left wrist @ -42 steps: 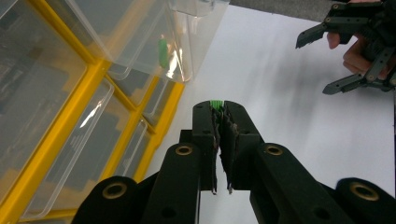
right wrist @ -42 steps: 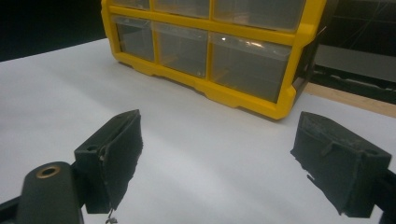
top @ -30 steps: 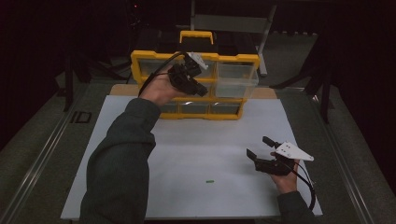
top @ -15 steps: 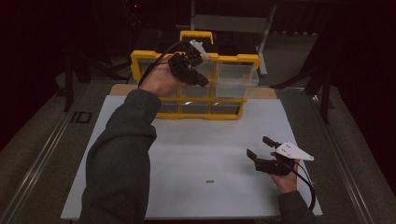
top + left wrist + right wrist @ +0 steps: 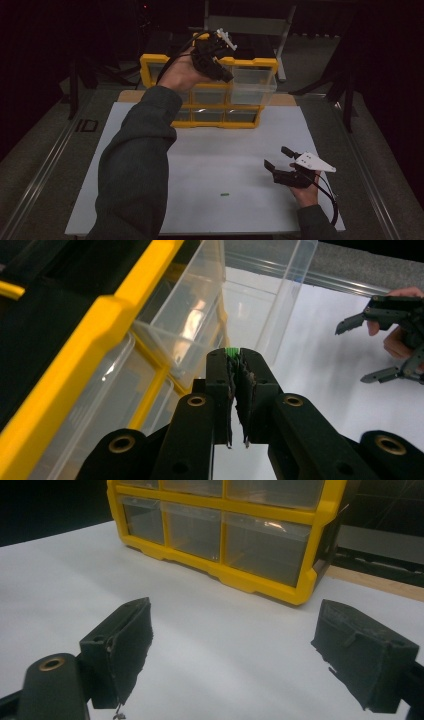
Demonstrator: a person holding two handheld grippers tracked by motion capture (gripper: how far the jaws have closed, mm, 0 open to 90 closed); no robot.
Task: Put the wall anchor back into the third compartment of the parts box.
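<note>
A yellow drawer cabinet (image 5: 150, 64) stands at the back of the white mat, and one clear drawer (image 5: 256, 82) on its upper right is pulled out. My left gripper (image 5: 226, 76) hangs in front of the cabinet's top row, just left of that open drawer (image 5: 260, 295). It is shut on a small green piece (image 5: 232, 350) that peeks out at the tips. My right gripper (image 5: 276, 157) rests low over the mat at the right, open with nothing between its jaws (image 5: 235, 645). Another small green piece (image 5: 224, 194) lies on the mat near the front.
The white mat (image 5: 215, 160) covers the table in front of the cabinet (image 5: 280, 587). A bare wooden strip (image 5: 127, 96) shows behind the mat. A metal frame (image 5: 250, 22) stands in the dark behind the cabinet.
My left hand has risen and shifted slightly right in front of the cabinet, still shut on the green piece. The right gripper has stayed in place.
</note>
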